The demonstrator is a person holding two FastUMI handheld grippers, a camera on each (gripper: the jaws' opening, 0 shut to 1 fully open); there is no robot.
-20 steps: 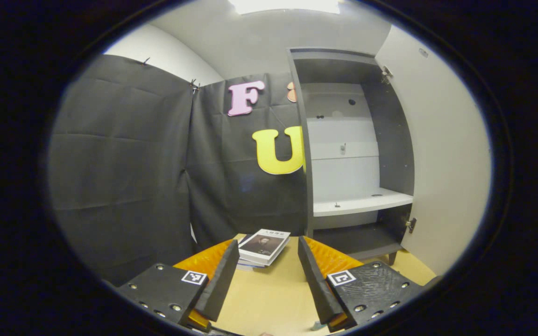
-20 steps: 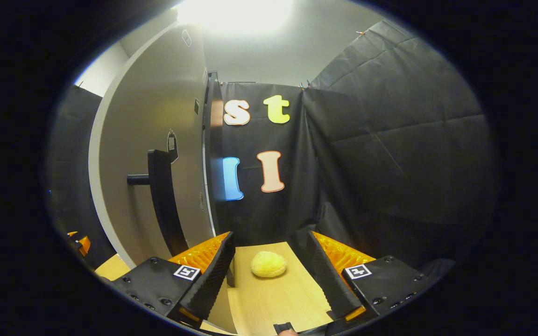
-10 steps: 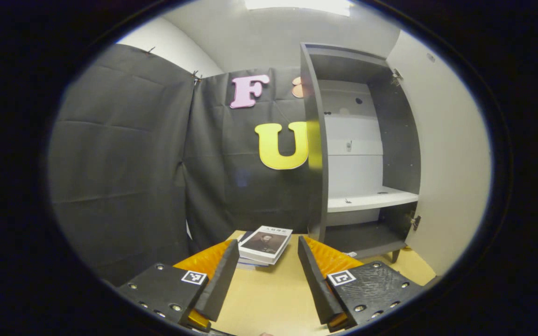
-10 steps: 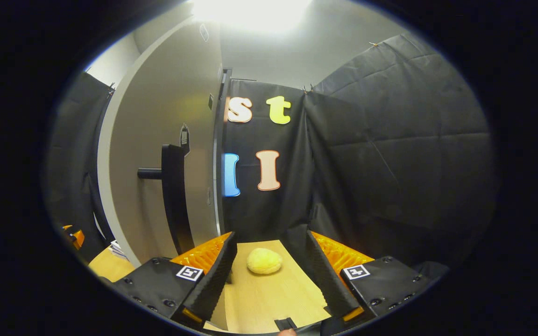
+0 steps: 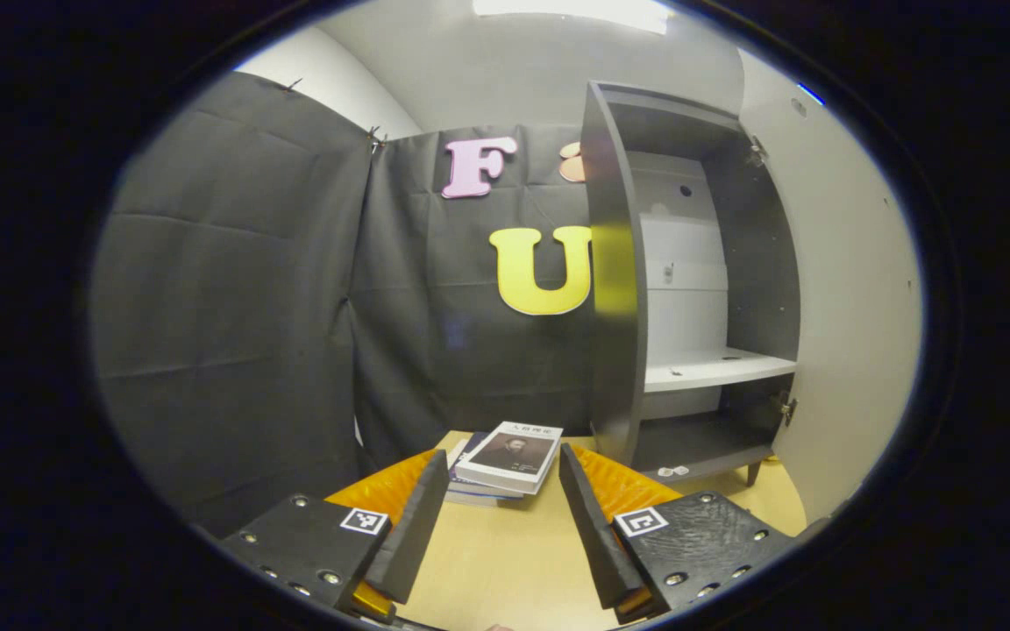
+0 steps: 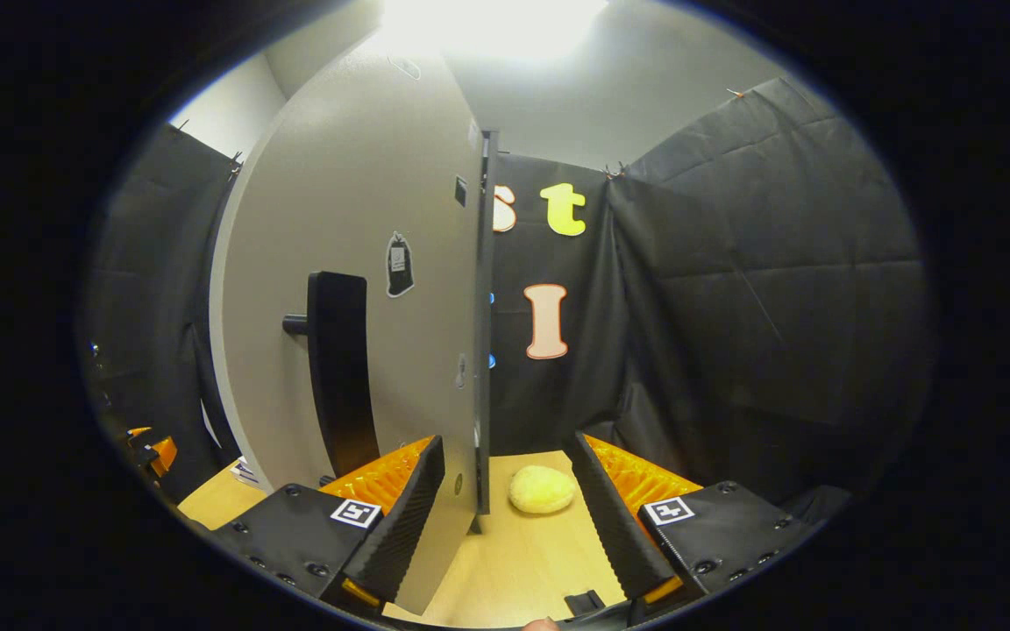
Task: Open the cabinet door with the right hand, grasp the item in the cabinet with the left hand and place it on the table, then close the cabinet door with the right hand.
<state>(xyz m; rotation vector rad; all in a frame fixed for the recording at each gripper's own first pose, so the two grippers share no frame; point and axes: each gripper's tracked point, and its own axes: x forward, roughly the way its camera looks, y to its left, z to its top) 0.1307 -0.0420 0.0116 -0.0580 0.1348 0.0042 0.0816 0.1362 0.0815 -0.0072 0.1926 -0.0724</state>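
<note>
Door: cabinet door (image 6: 365, 263) now nearer the right gripper (image 6: 505, 517), edge between its fingers
Jaws: both apart, left gripper (image 5: 496, 526) empty
Stage: closing underway; books (image 5: 509, 456) on table (image 5: 487, 570)

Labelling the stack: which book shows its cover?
The top book, white with a dark portrait panel; the blue-edged book beneath shows only edges.

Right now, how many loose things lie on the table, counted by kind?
Books: 2, stacked
Yellow round soft item: 1
Small pale bits by the cabinet foot: 2, too small to identify
Total: 5
</note>
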